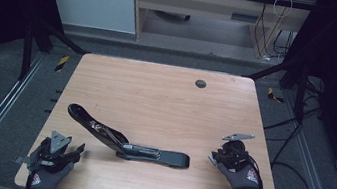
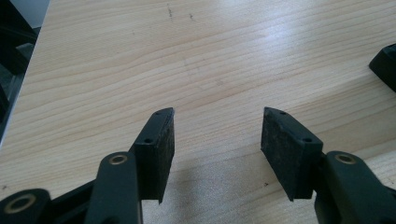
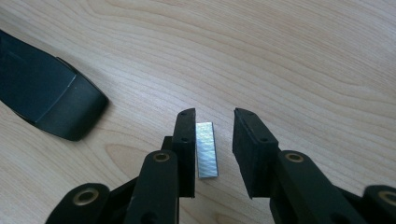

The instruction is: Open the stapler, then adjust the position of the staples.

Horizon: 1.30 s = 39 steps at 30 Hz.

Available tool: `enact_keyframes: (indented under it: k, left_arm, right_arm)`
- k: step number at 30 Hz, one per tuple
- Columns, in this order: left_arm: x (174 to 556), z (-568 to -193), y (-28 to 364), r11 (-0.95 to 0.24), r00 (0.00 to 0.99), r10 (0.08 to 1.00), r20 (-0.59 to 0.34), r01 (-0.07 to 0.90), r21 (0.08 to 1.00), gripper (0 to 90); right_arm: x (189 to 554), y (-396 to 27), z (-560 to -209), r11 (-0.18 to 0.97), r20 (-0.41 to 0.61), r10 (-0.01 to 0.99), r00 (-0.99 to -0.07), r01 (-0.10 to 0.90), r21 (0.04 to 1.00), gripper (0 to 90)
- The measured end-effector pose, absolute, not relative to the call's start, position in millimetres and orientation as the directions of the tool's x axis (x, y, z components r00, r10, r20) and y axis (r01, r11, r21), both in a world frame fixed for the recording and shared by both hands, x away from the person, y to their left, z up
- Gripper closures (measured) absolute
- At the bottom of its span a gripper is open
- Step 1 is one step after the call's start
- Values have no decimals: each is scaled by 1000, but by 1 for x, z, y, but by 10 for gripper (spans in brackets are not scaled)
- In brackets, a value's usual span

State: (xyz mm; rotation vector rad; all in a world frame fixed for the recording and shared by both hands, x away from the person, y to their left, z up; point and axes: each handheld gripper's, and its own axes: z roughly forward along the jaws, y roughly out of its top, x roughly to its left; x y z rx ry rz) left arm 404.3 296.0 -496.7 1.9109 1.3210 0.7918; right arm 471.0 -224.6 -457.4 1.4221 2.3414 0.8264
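A long black stapler (image 1: 128, 144) lies swung open on the wooden table (image 1: 156, 97), its upper arm raised toward the left. My right gripper (image 1: 213, 158) sits just right of the stapler's base end (image 3: 46, 100). Between its jaws a short silver strip of staples (image 3: 207, 149) lies flat on the wood, against one pad and with a gap to the other, so the right gripper (image 3: 215, 114) is open. My left gripper (image 1: 75, 154) rests near the table's front left corner. In its own view the left gripper (image 2: 217, 116) is open over bare wood, with a corner of the stapler (image 2: 385, 65) at the right edge.
A dark round cable hole (image 1: 200, 83) sits near the table's far edge. Black frame rails and cables run along the floor on both sides, and a cabinet stands behind the table.
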Motion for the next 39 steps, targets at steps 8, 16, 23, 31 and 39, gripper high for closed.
enact_keyframes:
  k: [8,16,23,31,39]
  left_arm:
    - [404,-497,296,-261,303,947,104,538,801,438]
    - [404,-496,296,-263,302,947,109,536,802,436]
    - [404,-496,296,-264,302,947,110,537,801,436]
    - [404,-496,295,-265,302,947,111,537,801,436]
    - [404,-497,296,-267,305,946,111,538,800,436]
  right_arm:
    - [474,-220,-460,378,66,863,-502,725,576,707]
    - [479,-216,-471,399,60,861,-505,744,536,725]
    - [480,-215,-474,415,45,858,-511,743,524,770]
    - [480,-216,-476,420,45,856,-515,744,519,778]
    - [475,-218,-469,427,42,846,-532,721,545,781]
